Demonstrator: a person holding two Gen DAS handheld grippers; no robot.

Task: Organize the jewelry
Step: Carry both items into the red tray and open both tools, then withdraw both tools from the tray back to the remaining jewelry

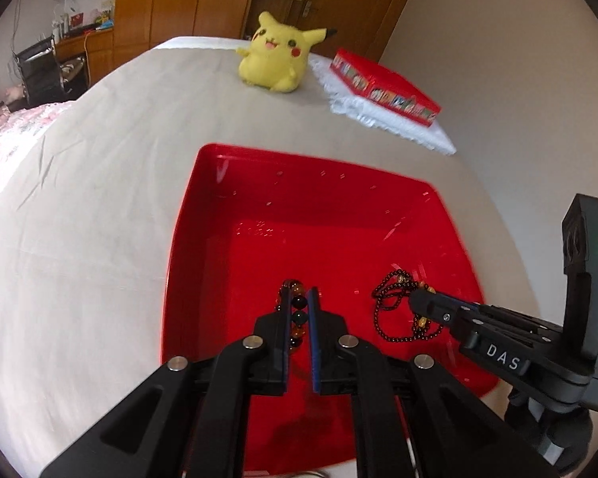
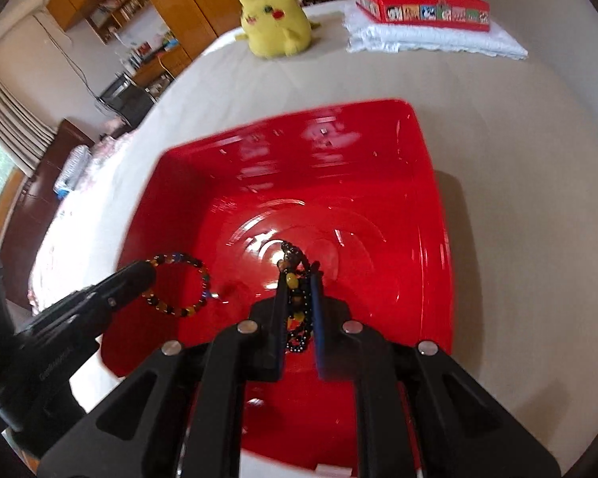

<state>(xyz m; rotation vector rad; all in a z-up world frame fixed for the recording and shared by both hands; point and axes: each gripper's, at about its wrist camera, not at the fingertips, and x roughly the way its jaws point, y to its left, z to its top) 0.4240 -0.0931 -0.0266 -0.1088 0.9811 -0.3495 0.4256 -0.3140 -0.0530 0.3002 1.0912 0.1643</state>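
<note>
**Two bead strings held over the red tray, both ready to set down**

Two grippers, one piece each. The left gripper (image 1: 299,298), lower centre of its own view, has its fingers narrowed on a beaded bracelet (image 2: 179,285) of amber and dark beads; in the right wrist view the loop hangs free beyond the fingertips at lower left. The right gripper (image 2: 299,279) has its fingers narrowed on a dark beaded necklace (image 1: 398,306) with a few yellow beads, strands bunched between the pads and trailing below them.

Both pieces sit above the floor of the red tray (image 1: 203,215), which lies on a bed under a pale sheet (image 1: 99,183). Whether either string touches the tray floor, cannot tell. Tray looks otherwise bare inside.

Step in hand, as I judge it: placing both pieces in the tray.

Notes for doing it well:
- Keep the two strings well apart, bracelet to the tray's left half, necklace to the right, so the strands do not tangle.
- Lower until beads rest on the floor before opening; a drop onto glossy plastic may scatter or bounce them.
- Necklace is long and looped: lay it down with a slow drag so it spreads rather than heaps.
- Open fingers fully and lift straight up, since beads could snag on the pads.

Upper frame: a Pikachu plush (image 1: 277,55) and a red box (image 1: 382,83) on a folded white cloth (image 1: 414,129), well clear of the work.
</note>
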